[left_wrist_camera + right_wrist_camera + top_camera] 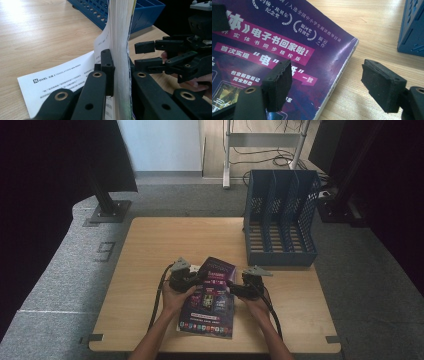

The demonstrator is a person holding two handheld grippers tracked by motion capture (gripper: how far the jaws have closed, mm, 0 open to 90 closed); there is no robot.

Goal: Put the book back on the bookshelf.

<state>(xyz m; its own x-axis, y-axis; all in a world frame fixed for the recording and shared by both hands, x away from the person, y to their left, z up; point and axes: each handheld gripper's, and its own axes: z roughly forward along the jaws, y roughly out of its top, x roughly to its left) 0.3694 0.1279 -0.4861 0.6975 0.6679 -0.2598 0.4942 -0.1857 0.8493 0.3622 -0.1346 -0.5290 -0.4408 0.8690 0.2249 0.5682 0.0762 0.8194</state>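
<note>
- One book (210,295) with a purple cover lies on the near middle of the wooden table (150,245); its left edge is raised off the surface.
- One loose white sheet (60,80) printed with black text lies flat on the table just under the lifted side of the book.
- One blue file rack (281,217) stands at the far right of the table, well apart from the book; it has three dividers and four slots.
- Two grippers are in use, one in each of the person's two hands.
- The left gripper (120,70) sits at the book's left edge, its jaws clamped on the thick block of white pages, which stands upright between them in the left gripper view.
- The right gripper (325,82) is at the book's right edge, near its spine; its jaws stand apart, one above the purple cover and one above bare table, and the pads press on nothing.
- Two black cables (159,295) trail back from the grippers toward the near edge.
</note>
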